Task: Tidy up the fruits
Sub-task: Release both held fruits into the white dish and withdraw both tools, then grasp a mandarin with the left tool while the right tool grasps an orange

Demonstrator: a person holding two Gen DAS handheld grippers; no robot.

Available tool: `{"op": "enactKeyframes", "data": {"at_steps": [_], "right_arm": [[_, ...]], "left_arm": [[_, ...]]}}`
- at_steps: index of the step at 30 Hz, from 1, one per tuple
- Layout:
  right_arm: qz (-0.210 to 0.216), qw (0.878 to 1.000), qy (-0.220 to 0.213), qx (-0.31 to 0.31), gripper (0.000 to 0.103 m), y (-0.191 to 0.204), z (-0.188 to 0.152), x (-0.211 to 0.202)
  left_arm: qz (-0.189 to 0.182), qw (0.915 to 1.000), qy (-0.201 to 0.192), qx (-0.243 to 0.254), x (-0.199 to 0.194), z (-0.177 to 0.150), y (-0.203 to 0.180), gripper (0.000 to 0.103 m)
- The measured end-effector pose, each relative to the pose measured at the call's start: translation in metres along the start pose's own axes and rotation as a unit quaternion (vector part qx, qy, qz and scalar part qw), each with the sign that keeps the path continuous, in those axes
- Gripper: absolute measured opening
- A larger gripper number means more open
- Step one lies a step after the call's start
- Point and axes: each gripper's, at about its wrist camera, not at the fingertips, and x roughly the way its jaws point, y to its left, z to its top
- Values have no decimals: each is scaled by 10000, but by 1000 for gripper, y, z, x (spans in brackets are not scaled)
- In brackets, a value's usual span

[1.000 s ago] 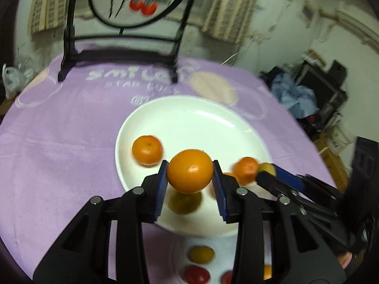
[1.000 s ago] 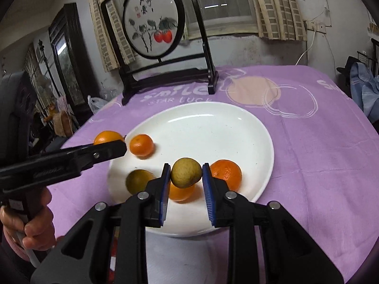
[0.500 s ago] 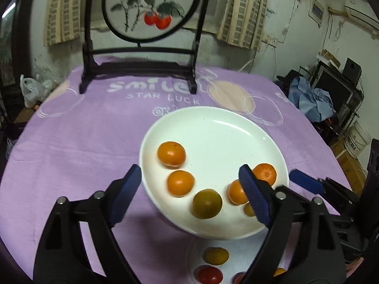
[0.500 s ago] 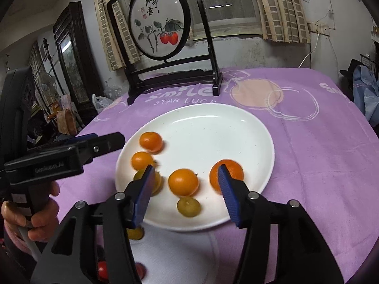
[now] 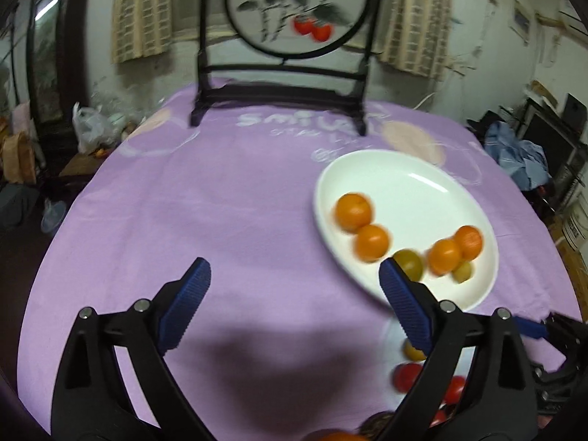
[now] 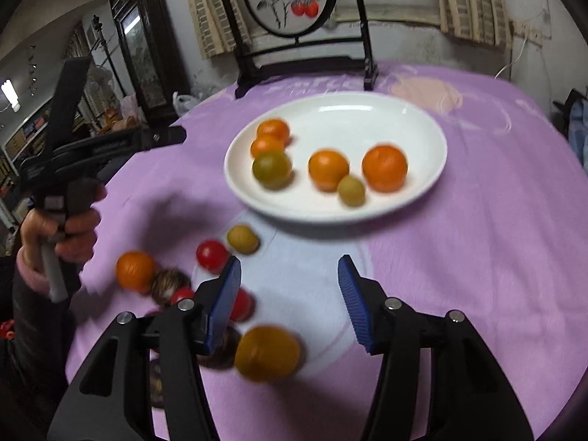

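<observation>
Fruit sits on the white plate [image 6: 422, 180] at upper centre of the right wrist view: oranges, two greenish pieces. Loose tomatoes [image 6: 211, 255] and an orange [image 6: 266, 352] crowd the lower left. Both the right gripper [image 6: 290, 301] and left gripper [image 5: 294, 303] gape wide, empty, above the purple cloth [image 5: 220, 220].

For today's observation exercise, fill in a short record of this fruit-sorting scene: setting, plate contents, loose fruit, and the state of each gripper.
setting: purple tablecloth, framed painting screen at the back
plate: white plate holding six fruits, four orange and two greenish
loose fruit: yellow, red, orange and brownish pieces on the cloth near the plate, e.g. large yellow-orange fruit
left gripper: open, empty
right gripper: open, empty
</observation>
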Motion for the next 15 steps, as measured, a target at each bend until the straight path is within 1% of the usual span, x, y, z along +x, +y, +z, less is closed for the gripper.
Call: {"op": "enactKeyframes", "data": {"at_steps": [2,4,6,8,10,12,15], "right_arm": [[215,9997,93,76,56,-1,-9,-3],[430,9986,222,198,52,-4,-16,-3],[460,9982,304,256,50,-5,-20,-3],[386,9979,407,330,49,-6,-24,-2],[481,9970,455,405,47,-7,-27,-3],[525,9968,498,340,44,-5,-26,-2],[596,9956,700,202,43,1,-28,3]], "left_arm": [[-119,9999,42,-92,-1,-1,7,95],[-157,9997,45,-155,-3,-2,12,95],[-73,9999,28,-143,-4,-2,11,95],[-50,9999,16,-115,-4,-3,10,95],[-64,9999,23,-95,-3,-3,9,95],[-25,10000,30,-78,-2,-3,9,95],[-44,10000,37,-78,-2,-3,8,94]]}}
